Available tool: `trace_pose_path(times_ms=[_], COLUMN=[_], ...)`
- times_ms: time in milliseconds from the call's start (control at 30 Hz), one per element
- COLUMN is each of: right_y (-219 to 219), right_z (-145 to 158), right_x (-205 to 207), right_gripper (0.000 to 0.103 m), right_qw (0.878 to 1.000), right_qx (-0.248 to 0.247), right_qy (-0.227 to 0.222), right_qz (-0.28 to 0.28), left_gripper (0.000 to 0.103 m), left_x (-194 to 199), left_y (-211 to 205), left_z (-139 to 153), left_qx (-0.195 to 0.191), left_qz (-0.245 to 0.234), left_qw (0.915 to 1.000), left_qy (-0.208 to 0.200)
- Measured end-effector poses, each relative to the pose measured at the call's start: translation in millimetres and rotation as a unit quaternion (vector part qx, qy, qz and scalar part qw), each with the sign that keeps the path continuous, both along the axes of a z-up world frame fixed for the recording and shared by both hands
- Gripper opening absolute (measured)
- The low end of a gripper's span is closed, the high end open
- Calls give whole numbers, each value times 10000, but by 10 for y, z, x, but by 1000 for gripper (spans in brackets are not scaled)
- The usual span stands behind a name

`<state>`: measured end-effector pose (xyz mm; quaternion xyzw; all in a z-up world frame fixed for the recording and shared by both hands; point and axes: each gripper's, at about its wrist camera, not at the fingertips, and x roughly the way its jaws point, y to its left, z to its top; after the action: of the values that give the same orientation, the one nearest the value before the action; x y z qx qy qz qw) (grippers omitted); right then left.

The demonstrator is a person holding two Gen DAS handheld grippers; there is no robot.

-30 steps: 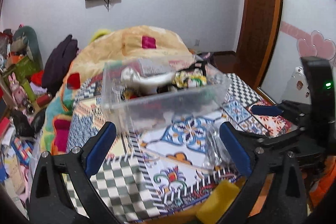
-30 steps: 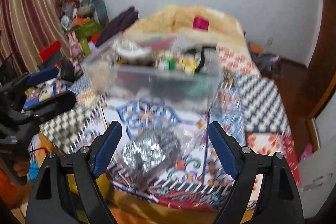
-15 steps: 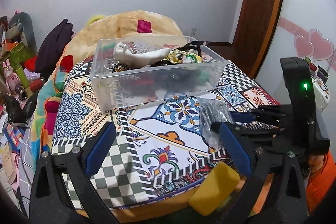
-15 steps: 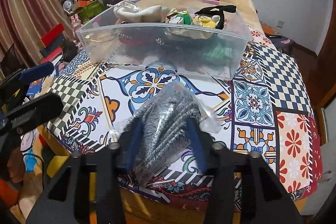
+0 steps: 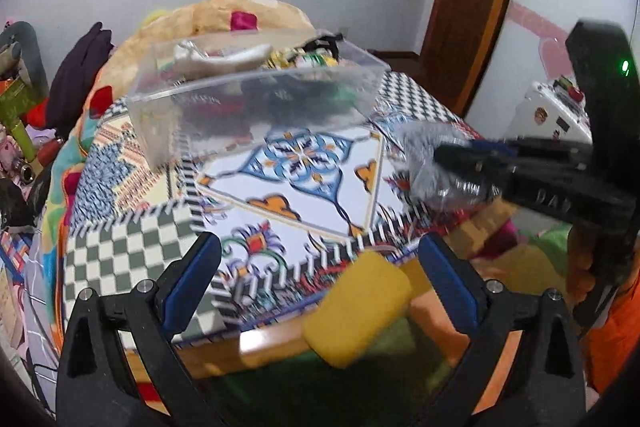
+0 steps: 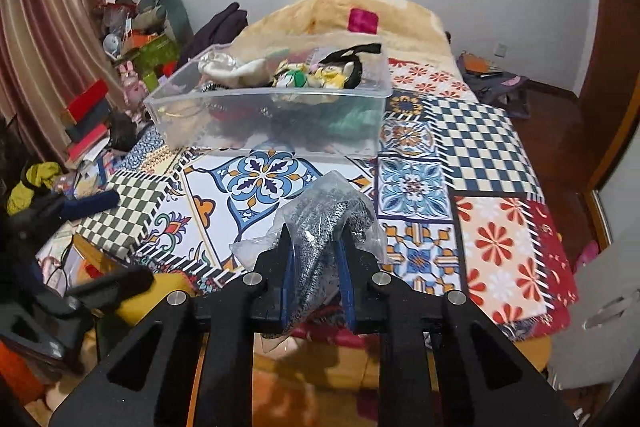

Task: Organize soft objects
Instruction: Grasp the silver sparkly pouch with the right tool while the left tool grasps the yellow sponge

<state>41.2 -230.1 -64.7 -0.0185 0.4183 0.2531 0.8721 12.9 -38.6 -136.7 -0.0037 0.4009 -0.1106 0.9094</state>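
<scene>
Right gripper (image 6: 314, 263) closing on soft, light, slippery bagged knit (image 6: 326, 223), mid-bundle; bin (image 6: 272, 99) at 12; left gripper (image 5: 320, 267) apart, empty.

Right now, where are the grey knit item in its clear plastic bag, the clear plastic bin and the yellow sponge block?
Grey knit item in clear plastic bag (image 6: 320, 227), right wrist view, knit middle.
Clear plastic bin (image 6: 264, 115), right wrist view, front wall.
Yellow sponge block (image 5: 356, 307), left wrist view, top face.
</scene>
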Motion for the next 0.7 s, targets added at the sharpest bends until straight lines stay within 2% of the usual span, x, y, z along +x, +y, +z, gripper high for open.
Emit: trace_pose_path(times_ms=[233, 467, 700], right_y=[-11, -54, -13], right_z=[83, 111, 112], right_x=[-78, -100, -85], right_gripper=[17, 18, 18], right_qw=[9999, 9998, 9998], right_qx=[79, 169, 194], right_qy=[-63, -92, -90], right_qz=[-34, -93, -54], left_gripper=[99, 39, 35], left_x=[-77, -47, -52], left_y=[-82, -76, -60], left_z=[-151, -286, -177], left_qx=[69, -13, 88], left_qz=[-116, -246, -192], left_qw=[9997, 9988, 9997], left_qy=[185, 415, 143])
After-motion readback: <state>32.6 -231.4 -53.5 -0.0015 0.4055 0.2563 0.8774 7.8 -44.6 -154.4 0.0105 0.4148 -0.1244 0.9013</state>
